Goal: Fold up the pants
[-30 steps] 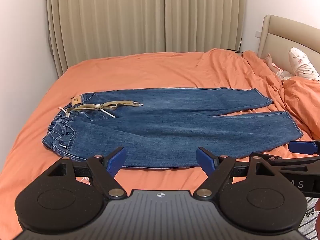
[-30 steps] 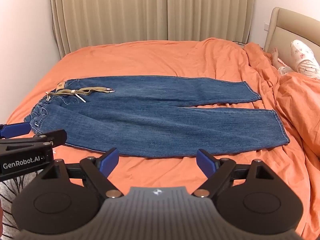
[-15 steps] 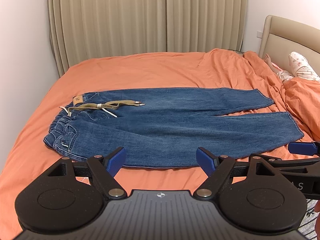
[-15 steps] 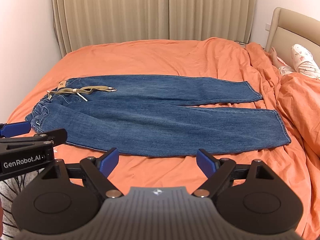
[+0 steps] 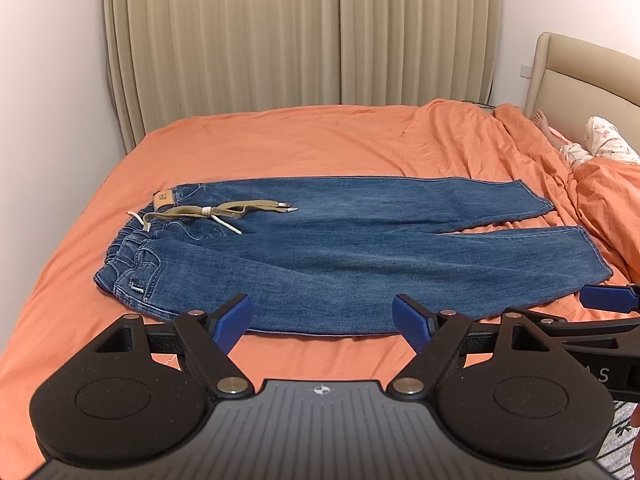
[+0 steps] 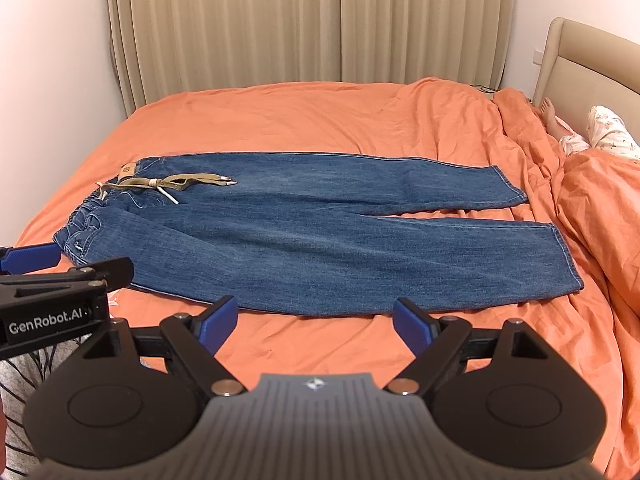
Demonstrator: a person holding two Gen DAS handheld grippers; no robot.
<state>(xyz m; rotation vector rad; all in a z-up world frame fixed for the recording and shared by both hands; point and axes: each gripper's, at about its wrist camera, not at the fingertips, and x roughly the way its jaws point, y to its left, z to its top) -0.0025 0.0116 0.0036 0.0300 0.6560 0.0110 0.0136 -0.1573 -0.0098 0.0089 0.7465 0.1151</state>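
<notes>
You've got the pair of blue denim pants [image 5: 340,248] spread flat across the middle of the bed with the orange sheet [image 5: 300,140], elastic waistband toward the left edge, both legs running out to the right with the cuffs near the bunched-up orange duvet [image 6: 600,208]. An olive fabric belt with a white drawstring [image 5: 216,212] lies on top near the waist.

Your left gripper [image 5: 322,320] is held level just off the near edge of the bed, pointing straight across it, blue-padded fingers [image 5: 232,322] spread wide with nothing between them. Your right gripper [image 6: 316,322] sits right beside it in the same pose, fingers also wide apart and empty. Neither one touches the denim; both hang just short of the near leg's hem line.

Beige pleated curtains [image 6: 304,24] hang behind the far edge, and a padded beige headboard [image 6: 592,64] stands on the right.
</notes>
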